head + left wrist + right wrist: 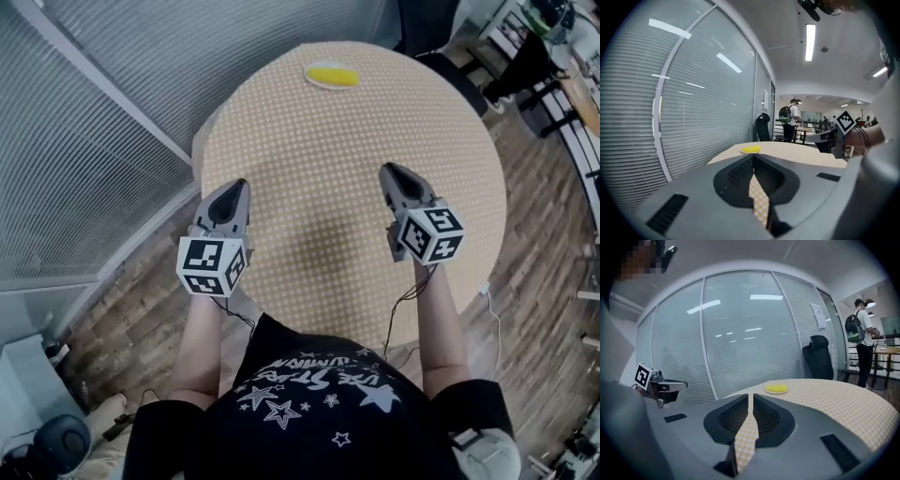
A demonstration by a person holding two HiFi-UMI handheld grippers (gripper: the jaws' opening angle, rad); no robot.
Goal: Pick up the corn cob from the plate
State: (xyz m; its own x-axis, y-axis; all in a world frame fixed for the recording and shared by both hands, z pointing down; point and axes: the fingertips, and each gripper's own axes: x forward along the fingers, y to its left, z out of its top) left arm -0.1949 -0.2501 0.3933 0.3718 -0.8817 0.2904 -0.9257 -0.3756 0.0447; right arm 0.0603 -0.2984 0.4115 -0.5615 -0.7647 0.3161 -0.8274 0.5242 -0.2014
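Note:
A yellow corn cob [334, 74] lies on a small white plate [313, 81] at the far edge of the round checked table [347, 187]. My left gripper [238, 184] hovers over the table's near left side, shut and empty. The right gripper [387, 170] is level with it on the near right, also shut with nothing in it. Both point toward the plate, well short of it. Past the closed jaw tips, the left gripper view shows the corn cob [751, 149] far ahead. The right gripper view shows the corn cob [776, 388] ahead and slightly right.
A glass wall with blinds [84, 141] runs along the table's left. An office chair [819, 359] stands behind the table. A person with a backpack [861, 333] stands at desks in the background. Wooden floor [544, 281] surrounds the table.

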